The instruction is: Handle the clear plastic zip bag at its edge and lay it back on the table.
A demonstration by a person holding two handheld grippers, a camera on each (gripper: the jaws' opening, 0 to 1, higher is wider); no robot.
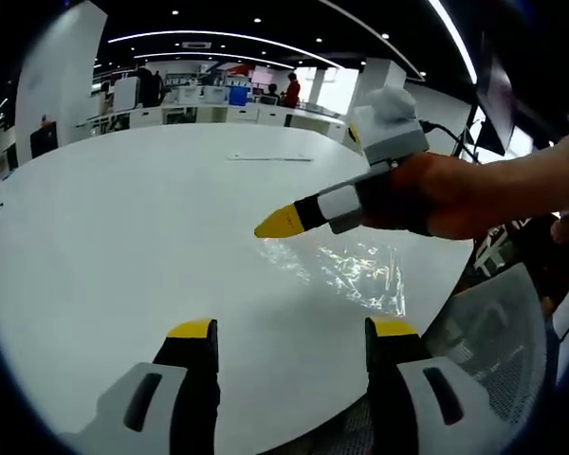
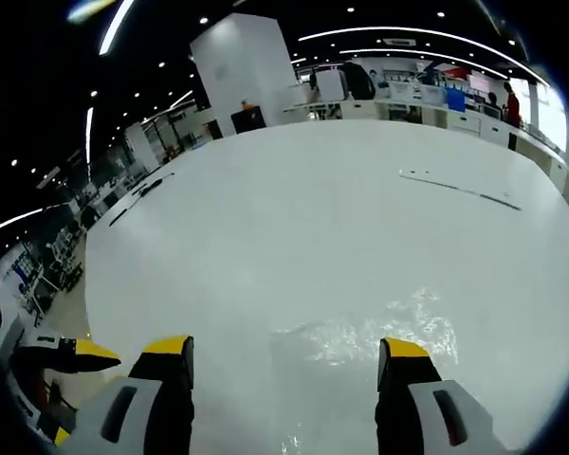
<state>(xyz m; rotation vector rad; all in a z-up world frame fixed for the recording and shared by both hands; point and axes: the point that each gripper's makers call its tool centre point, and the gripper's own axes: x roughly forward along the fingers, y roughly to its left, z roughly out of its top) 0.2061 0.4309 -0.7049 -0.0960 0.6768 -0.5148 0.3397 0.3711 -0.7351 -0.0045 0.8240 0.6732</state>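
**Zip bag flat on table, both grippers free**

The clear plastic zip bag (image 1: 360,270) lies flat on the white table (image 1: 123,218), near its edge, wrinkles catching light. The right gripper (image 1: 283,223) hovers just above it, holding nothing; its 2 jaws stand parted around the bag's near edge (image 2: 360,341), suggesting an edge pinch. The left gripper (image 1: 289,332) waits released, well short of the bag.

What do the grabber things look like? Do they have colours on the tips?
Yes! Each gripper has two black jaws with yellow tips and pale grey bodies with dark slots: the left gripper and the right gripper. Seen from the left gripper view, the right gripper also carries a grey box with a black cable, and a bare hand holds it, no sleeve visible.
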